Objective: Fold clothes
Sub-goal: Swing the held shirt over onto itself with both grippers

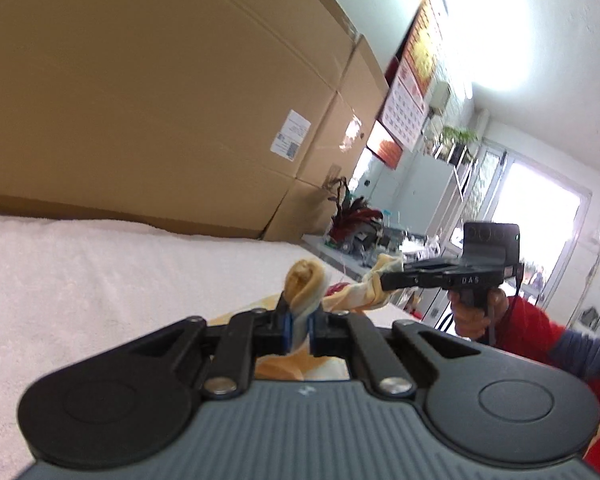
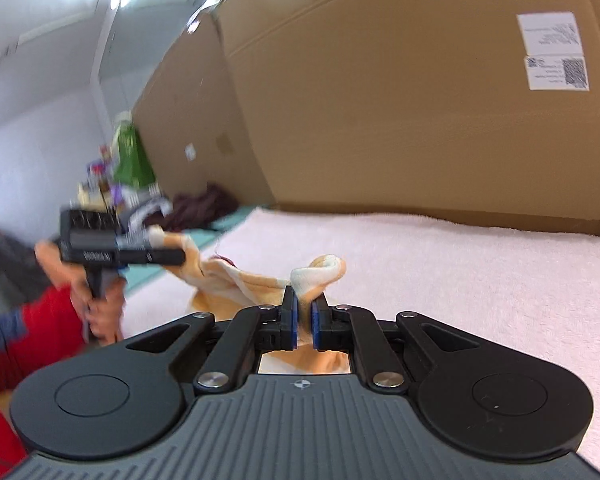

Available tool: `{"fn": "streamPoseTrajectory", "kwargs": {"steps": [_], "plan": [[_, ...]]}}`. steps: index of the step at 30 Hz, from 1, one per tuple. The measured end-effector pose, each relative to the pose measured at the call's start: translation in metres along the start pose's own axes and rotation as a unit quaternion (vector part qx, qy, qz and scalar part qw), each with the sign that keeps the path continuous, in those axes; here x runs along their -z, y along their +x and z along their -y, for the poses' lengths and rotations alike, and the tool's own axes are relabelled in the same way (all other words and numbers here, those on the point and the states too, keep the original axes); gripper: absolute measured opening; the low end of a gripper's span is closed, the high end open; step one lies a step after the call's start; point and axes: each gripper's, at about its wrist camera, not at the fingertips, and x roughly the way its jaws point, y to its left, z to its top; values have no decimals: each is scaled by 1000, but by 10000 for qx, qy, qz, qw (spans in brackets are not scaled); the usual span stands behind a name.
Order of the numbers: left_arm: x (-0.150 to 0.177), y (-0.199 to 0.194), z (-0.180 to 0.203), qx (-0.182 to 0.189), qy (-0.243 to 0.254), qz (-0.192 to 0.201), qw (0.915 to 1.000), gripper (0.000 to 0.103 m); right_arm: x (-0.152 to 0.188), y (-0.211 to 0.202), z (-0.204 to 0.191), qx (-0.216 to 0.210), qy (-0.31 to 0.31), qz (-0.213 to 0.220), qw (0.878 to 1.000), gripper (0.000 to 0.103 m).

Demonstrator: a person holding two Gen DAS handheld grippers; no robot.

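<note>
Left gripper [image 1: 298, 330] clamped on a bunched corner of the yellow-and-white garment [image 1: 306, 280], low centre of the left wrist frame. Right gripper [image 2: 304, 322] likewise clamped on another bunched corner, low centre of the right wrist frame. Garment stretched between both, lifted above the white towel-covered counter [image 2: 460, 264]. Large cardboard boxes [image 1: 160, 92] standing along the far edge of the counter. Hand [image 1: 474, 314] and red sleeve [image 1: 534, 328] visible at right of the left wrist frame, partly blurred.
</note>
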Motion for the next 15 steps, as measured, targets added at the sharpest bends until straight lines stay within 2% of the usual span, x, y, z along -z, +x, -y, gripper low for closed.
{"fn": "streamPoseTrajectory", "kwargs": {"steps": [5, 9, 12, 15], "plan": [[13, -9, 26, -31, 431, -254, 9987, 4, 10, -11, -17, 37, -298, -196, 9994, 8], [26, -7, 30, -146, 597, -498, 9969, 6, 18, -11, -28, 44, -468, -362, 9982, 8], [35, 1, 31, -492, 907, -698, 9922, 19, 27, -2, -36, 161, -658, -610, 9958, 8], [43, 7, 30, -675, 1101, -824, 9882, 23, 40, 12, -45, 458, -1021, -810, 9904, 8]]}}
